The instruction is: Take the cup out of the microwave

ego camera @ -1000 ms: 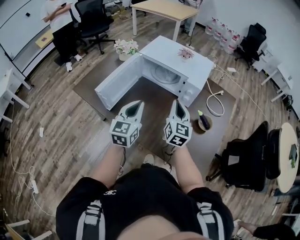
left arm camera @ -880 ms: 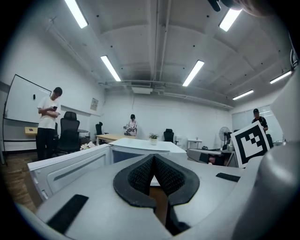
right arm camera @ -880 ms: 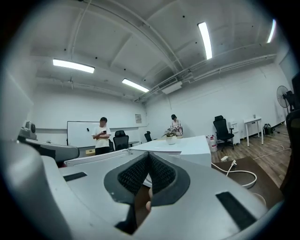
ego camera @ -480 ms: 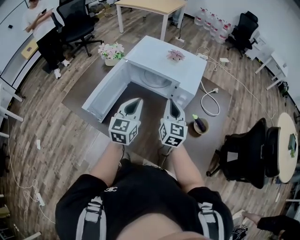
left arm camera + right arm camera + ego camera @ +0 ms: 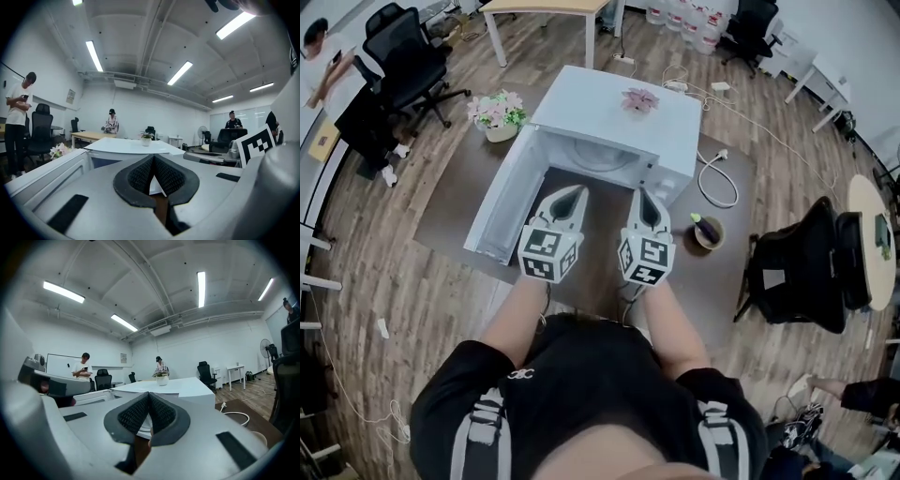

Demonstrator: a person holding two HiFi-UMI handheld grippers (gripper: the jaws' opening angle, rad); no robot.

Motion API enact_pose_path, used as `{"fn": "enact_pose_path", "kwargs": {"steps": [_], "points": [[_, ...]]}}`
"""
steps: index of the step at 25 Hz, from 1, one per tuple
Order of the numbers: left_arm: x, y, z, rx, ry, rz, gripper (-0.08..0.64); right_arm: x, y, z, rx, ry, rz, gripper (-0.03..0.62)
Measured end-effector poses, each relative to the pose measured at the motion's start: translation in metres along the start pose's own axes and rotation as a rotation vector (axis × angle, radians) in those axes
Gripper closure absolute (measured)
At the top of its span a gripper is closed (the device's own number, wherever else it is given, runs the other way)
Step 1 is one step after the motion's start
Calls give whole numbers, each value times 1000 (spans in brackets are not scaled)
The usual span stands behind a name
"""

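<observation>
**Both grippers shut, aimed at the open microwave; the only cup in view is off to the right**

Your left gripper (image 5: 570,193) and right gripper (image 5: 640,196) sit side by side, both pointing far, straight at the microwave (image 5: 619,105). Each has its jaws pressed together with nothing between them.

The door (image 5: 501,202) is swung wide to the near left, just beside your left gripper. The cavity (image 5: 598,156) lies dead ahead of both tools. Only the turntable (image 5: 602,159) shows in it. The top edge hides the rest, so you can't tell if a cup is in there.

The one cup (image 5: 709,232) you can see stands upright on the dark table (image 5: 450,183), right of the microwave and outside it, with a dark thing poking out. It lies right of your right gripper, which is clearly the nearer one. It probably needs the jaws parted first.
</observation>
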State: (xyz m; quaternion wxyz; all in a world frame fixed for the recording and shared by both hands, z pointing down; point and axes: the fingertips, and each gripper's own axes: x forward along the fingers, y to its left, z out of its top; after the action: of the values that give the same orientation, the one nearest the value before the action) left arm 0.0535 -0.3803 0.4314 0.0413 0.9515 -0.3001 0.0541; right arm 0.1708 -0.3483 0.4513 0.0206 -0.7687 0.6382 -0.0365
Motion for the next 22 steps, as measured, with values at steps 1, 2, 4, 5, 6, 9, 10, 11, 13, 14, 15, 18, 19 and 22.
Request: {"fn": "enact_pose_path", "kwargs": {"steps": [1,2,4,5,6,9,10,11,13,14,15,18,19,22], "points": [[1,4,1,1,-2,-10,566,3,4,0,-7,-12,-5,591],[2,9,3,2,-5,-19,566,7,9,0,-15,-25,-3,577],[2,17,5,1,-7,-30,566,17,19,-3,-20,-36,8,413],[3,21,5,0,-7,-33,566,23,22,-6,-19,-36,7,337],[4,26,4,-1,-6,-35,566,30,25,-9,-19,-34,-1,287],[5,39,1,-3,1,-37,566,50,32,-24,-25,-11,-27,162],[5,43,-1,-4,5,-36,566,56,35,-30,-23,4,-30,142],[5,48,-2,-7,8,-33,566,62,38,-36,-20,19,-31,134],[6,57,-6,-21,11,-27,566,74,42,-49,-12,46,-31,123],[6,61,-8,-27,14,-25,566,80,45,-55,-9,58,-31,117],[6,65,-10,-30,17,-22,566,87,47,-60,-7,70,-32,112],[6,75,-19,-40,32,-10,566,108,50,-77,1,107,-48,104],[6,79,-21,-45,33,-2,566,115,49,-82,8,119,-56,104],[8,91,-28,-65,31,23,566,134,47,-100,7,147,-78,103]]}}
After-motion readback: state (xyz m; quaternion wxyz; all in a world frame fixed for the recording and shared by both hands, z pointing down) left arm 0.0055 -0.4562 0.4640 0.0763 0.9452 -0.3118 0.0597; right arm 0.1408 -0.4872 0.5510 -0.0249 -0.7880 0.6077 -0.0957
